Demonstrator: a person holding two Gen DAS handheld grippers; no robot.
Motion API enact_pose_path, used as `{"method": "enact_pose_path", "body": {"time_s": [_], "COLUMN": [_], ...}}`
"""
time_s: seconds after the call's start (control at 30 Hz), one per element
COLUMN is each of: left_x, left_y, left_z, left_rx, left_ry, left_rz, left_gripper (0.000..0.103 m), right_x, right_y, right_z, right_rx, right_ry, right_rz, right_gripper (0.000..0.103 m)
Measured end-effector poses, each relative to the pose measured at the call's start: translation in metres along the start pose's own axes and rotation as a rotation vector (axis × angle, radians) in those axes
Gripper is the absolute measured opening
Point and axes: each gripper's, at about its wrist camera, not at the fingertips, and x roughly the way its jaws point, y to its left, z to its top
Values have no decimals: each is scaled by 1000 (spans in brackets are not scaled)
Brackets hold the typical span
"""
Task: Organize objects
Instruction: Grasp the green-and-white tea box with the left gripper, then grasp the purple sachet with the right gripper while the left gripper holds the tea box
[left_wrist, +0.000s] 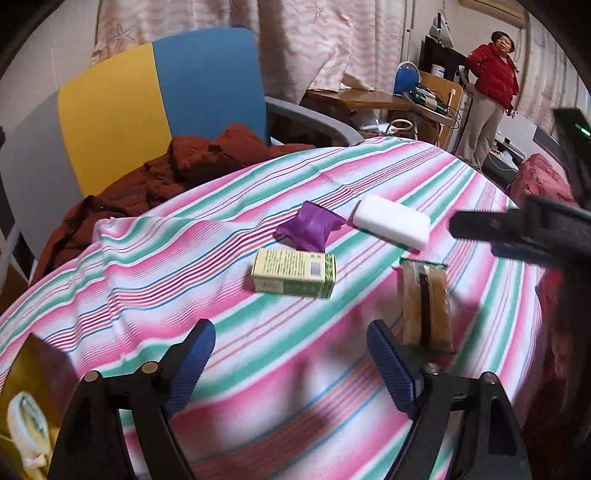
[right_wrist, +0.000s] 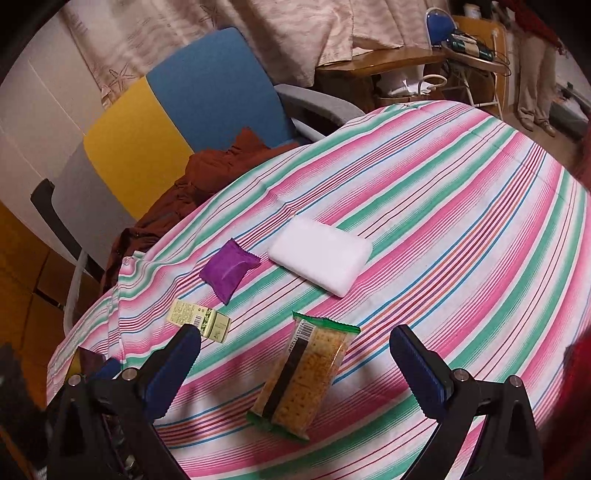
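Several objects lie on a striped cloth (left_wrist: 258, 369) (right_wrist: 461, 221). A pale green box (left_wrist: 293, 272) (right_wrist: 199, 320) lies flat, with a purple packet (left_wrist: 309, 229) (right_wrist: 229, 270) behind it. A white block (left_wrist: 392, 220) (right_wrist: 320, 254) sits further right. A cracker pack (left_wrist: 425, 306) (right_wrist: 304, 376) with green ends lies nearest. My left gripper (left_wrist: 291, 363) is open and empty, short of the green box. My right gripper (right_wrist: 295, 373) is open with the cracker pack lying between its fingers, not clamped. The right gripper's body (left_wrist: 524, 230) enters the left wrist view from the right.
A blue and yellow chair (left_wrist: 162, 103) (right_wrist: 184, 118) stands behind the table with a brown garment (left_wrist: 166, 177) (right_wrist: 192, 192) on its seat. A person in a red jacket (left_wrist: 493, 74) stands at the far right beside a wooden desk (left_wrist: 362, 99) (right_wrist: 384, 62).
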Motion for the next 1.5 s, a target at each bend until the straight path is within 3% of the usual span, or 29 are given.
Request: {"method": "enact_pose_path", "body": {"time_s": [0.37,0.67,0.73,0.8,0.9,1.07,1.37,1.5], "left_x": [57,83,86,87,83,64,15,13], "left_y": [1,-2,-4,-1,2,1,-13,-18], "left_z": [21,34,34,33,31,14,-57,-65], "left_rx": [-3,26,39,30,-3,-71,-170,-140], "left_ry": [63,89,93,85,79,78,0,-40], "left_rz": [-15,28,25,15,4,35,85,107], "left_gripper": [89,89,85,73,72,72,72,72], "right_x": [7,8,9,10,11,10,12,18], "right_y": [-4,-6,-7,-8,-9,-11,-3,8], "right_z": [0,0,0,0,1,1,-1,-5], "right_rx": [25,35,36,39,42,46,2,-59], "right_ry": [37,47,47,50,53,50,60,76], "right_rz": [35,44,43,39,38,39,29,10], "right_gripper": [103,103,103,103,103,103,103,103]}}
